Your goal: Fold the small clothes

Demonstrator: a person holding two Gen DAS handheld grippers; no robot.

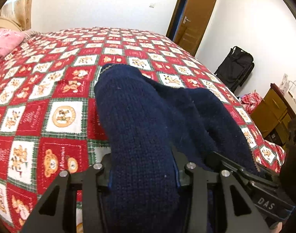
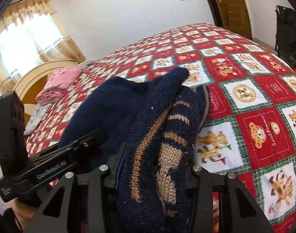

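Observation:
A small navy knitted sweater (image 1: 144, 120) with a tan pattern lies bunched on the red patterned bedspread (image 1: 50, 89). My left gripper (image 1: 144, 176) is shut on one part of it, the knit filling the space between the fingers. My right gripper (image 2: 153, 174) is shut on another part of the sweater (image 2: 148, 116), where the tan stripes show. The two grippers are close side by side: the right one shows in the left wrist view (image 1: 251, 178), and the left one shows in the right wrist view (image 2: 56, 155). The fingertips are hidden by the knit.
A pink folded cloth (image 2: 58, 83) and a grey cloth (image 2: 37, 118) lie near the headboard (image 2: 31, 77). A black bag (image 1: 235, 68), wooden cabinet (image 1: 272, 112) and red checked cloth (image 1: 251, 99) stand beside the bed. A brown door (image 1: 192, 17) is behind.

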